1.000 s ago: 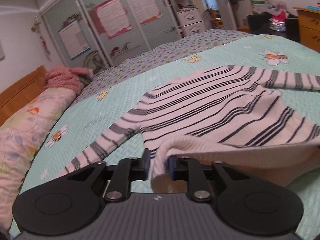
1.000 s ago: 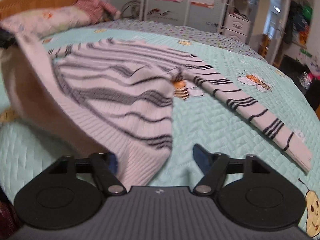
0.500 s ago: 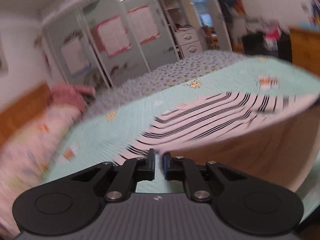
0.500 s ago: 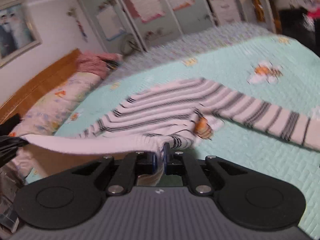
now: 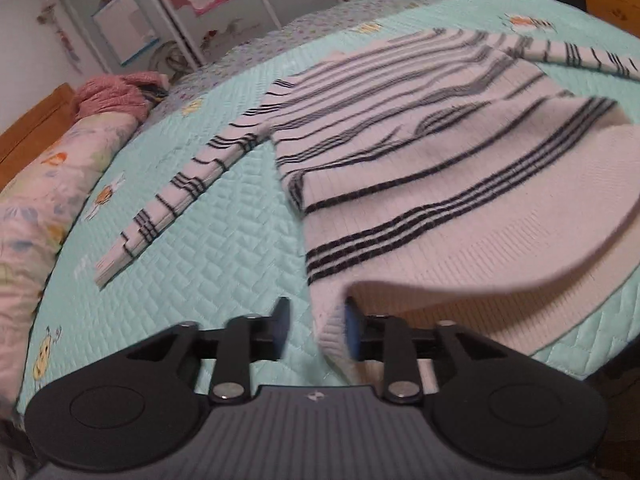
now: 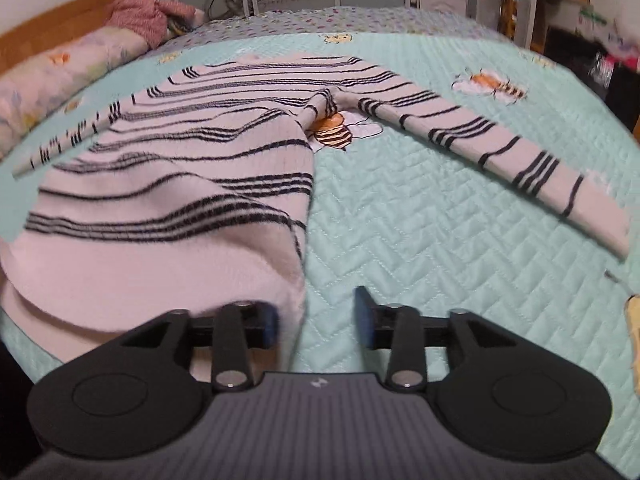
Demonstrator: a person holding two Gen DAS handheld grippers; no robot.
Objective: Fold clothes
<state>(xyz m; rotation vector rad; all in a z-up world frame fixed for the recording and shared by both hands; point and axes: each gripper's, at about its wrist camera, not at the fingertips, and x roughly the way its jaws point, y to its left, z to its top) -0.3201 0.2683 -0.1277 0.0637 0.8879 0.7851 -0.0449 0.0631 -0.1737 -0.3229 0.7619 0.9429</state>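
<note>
Our left gripper (image 5: pixel 316 330) and right gripper (image 6: pixel 316 316) have just opened, releasing the sweater's (image 5: pixel 420 168) hem on the bed (image 5: pixel 224 240).

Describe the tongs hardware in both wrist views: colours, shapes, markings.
Both look identical. The left tongs and right tongs have matte black linkage arms with silver pivot screws, ending in blue pads. Each sits on a dark grey ribbed body with a small white logo, flanked by two black rounded lobes with circular recesses. No cables, hands or sleeves visible.
</note>
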